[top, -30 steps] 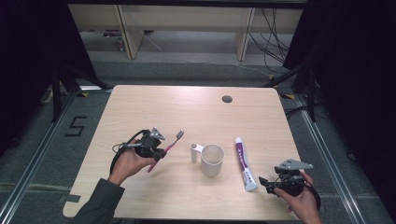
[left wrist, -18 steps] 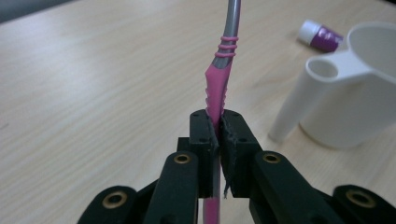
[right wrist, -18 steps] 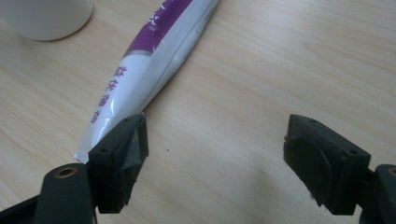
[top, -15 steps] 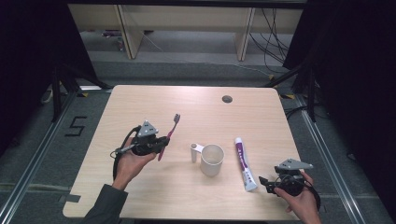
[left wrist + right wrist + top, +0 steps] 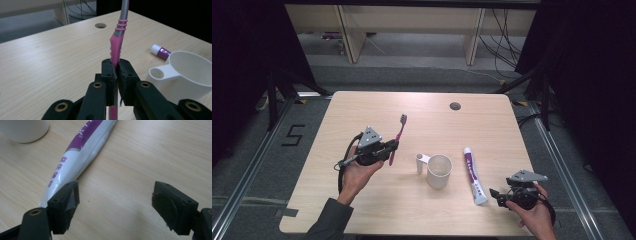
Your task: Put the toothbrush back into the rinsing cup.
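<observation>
My left gripper (image 5: 391,148) is shut on the handle of a pink toothbrush (image 5: 398,136), held above the table's left half with the bristles pointing away. In the left gripper view the jaws pinch the pink toothbrush (image 5: 117,47) handle tightly. A white cup (image 5: 439,171) with a handle stands mid-table, to the right of that gripper. A white and purple toothpaste tube (image 5: 473,175) lies flat to the right of the cup. My right gripper (image 5: 496,195) rests near the front right edge, open and holding nothing. In the right gripper view the toothpaste tube (image 5: 77,155) lies just beyond the left jaw.
The wooden table (image 5: 362,110) has a round cable hole (image 5: 455,106) near its far edge. The white cup (image 5: 187,75) is close at the right in the left gripper view. Dark floor and cables lie beyond the table.
The left hand has lifted and swung the toothbrush, so its bristled head now points farther away, up the table. The right hand has stayed put.
</observation>
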`<state>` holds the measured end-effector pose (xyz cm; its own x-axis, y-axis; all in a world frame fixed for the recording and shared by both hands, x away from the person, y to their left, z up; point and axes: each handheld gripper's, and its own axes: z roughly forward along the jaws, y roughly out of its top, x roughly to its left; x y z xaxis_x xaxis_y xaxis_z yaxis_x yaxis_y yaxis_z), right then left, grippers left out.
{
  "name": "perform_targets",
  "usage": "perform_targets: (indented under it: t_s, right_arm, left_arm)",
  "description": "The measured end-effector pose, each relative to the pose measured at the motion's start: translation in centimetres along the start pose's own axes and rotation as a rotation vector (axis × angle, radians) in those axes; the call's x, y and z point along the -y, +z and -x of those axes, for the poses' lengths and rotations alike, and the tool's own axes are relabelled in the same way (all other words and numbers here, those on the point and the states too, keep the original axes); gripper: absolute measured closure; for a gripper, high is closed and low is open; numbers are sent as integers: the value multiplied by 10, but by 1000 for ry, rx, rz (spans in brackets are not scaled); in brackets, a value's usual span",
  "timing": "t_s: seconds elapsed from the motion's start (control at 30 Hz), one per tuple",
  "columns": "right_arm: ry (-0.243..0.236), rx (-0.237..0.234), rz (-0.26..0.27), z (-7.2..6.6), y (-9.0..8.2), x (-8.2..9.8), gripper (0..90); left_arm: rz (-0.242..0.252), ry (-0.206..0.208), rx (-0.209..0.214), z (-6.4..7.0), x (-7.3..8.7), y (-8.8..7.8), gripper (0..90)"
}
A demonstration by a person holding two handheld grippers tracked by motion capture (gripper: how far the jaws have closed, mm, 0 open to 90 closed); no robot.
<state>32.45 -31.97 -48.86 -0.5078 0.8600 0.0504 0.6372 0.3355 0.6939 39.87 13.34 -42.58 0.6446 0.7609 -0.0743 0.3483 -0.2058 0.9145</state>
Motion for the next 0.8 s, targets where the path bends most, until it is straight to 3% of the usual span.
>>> perform_targets:
  t_s: [0.2, 0.43, 0.47, 0.5, 0.57, 0.8]
  right_arm:
    - [3, 7, -2, 0, 0, 0, 228]
    - [13, 13, 2, -1, 0, 0, 228]
    - [-26, 25, 8, 2, 0, 0, 228]
    - [0, 22, 2, 0, -1, 0, 228]
    - [-29, 24, 8, 2, 0, 0, 228]
    - [-30, 24, 3, 2, -1, 0, 228]
  left_arm:
    - [80, -1, 14, 7, -7, 2, 831]
    - [126, 2, 28, 13, -12, 6, 831]
    - [130, 0, 36, 14, -13, 7, 831]
    - [134, -1, 40, 15, -15, 7, 831]
    - [143, 3, 42, 18, -17, 8, 831]
    - [189, 9, 68, 27, -26, 12, 831]
